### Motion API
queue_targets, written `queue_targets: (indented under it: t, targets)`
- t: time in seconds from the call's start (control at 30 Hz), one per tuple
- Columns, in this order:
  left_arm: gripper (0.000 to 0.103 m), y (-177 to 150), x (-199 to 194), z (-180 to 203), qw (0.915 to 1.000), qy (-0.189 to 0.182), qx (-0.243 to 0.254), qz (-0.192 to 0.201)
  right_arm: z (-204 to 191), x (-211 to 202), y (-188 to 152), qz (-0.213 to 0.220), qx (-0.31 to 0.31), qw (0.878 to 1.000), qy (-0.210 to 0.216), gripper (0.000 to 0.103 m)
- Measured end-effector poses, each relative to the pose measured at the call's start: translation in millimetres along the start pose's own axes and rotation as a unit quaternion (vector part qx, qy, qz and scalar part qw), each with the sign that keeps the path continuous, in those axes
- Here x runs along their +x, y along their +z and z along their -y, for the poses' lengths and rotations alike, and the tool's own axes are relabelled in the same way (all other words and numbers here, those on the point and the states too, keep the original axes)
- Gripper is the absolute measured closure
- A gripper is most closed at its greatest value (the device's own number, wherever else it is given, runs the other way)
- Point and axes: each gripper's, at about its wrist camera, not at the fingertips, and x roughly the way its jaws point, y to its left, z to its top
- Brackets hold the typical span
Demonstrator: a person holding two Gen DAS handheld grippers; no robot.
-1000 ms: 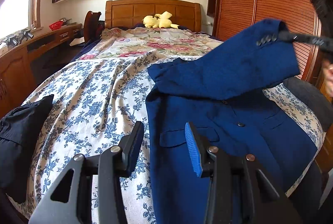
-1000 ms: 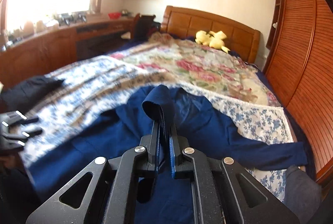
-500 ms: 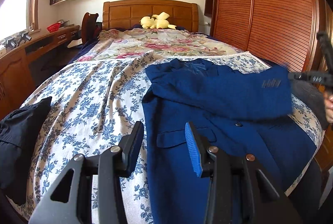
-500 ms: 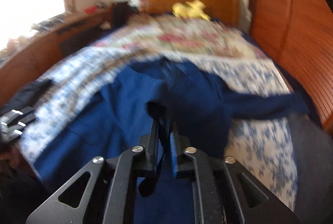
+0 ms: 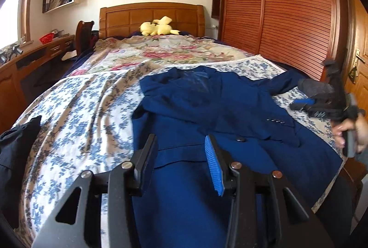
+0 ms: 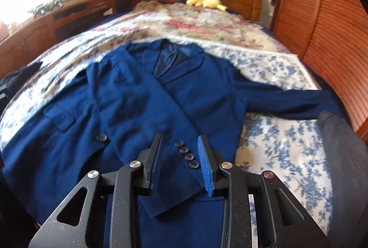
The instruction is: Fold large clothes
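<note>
Lying at the far left edge of the bed [image 5: 76, 109], a dark garment [image 5: 16, 146] rests on the blue-flowered sheet, well apart from the navy jacket [image 6: 142, 105] spread face up across the middle. The left tongs [image 5: 181, 160] hover above the jacket's lower front, near a flap pocket, jaws apart with nothing between them. One sleeve [image 6: 147, 123] is folded across the chest, its cuff with four buttons [image 6: 187, 154] lying flat. The right tongs [image 6: 179, 159] sit just over that cuff; their jaws have just been opening and the pads stand either side of the buttons without pressing the cloth. Further right, the other sleeve [image 6: 287, 103] stretches out toward the slatted wardrobe doors [image 6: 326, 24]. A yellow plush toy [image 5: 157, 28] sits at the wooden headboard [image 5: 128, 17].
</note>
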Motion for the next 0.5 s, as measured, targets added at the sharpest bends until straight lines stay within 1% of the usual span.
queue_targets:
  t: [0.1, 0.17, 0.27, 0.33, 0.37, 0.5]
  targets:
    - [0.058, 3, 3, 13, 0.9999, -0.008, 0.006, 0.005, 1, 24, -12, -0.020, -0.010, 1.000, 0.008, 0.070]
    - [0.047, 6, 6, 21, 0.9998, -0.014, 0.006, 0.011, 2, 39, -19, -0.035, -0.016, 0.999, 0.014, 0.069]
    - [0.045, 11, 14, 34, 0.9996, -0.024, 0.008, 0.009, 3, 59, -30, -0.059, -0.026, 0.998, 0.019, 0.065]
    - [0.045, 15, 21, 42, 0.9997, -0.018, 0.017, 0.006, 4, 71, -37, -0.075, -0.030, 0.997, 0.022, 0.060]
    - [0.045, 17, 25, 46, 0.9997, -0.011, 0.023, 0.003, 5, 73, -39, -0.074, -0.029, 0.997, 0.020, 0.053]
    - [0.045, 26, 40, 62, 0.9988, 0.006, 0.048, -0.004, 12, 75, -44, -0.072, -0.013, 0.997, 0.035, 0.049]
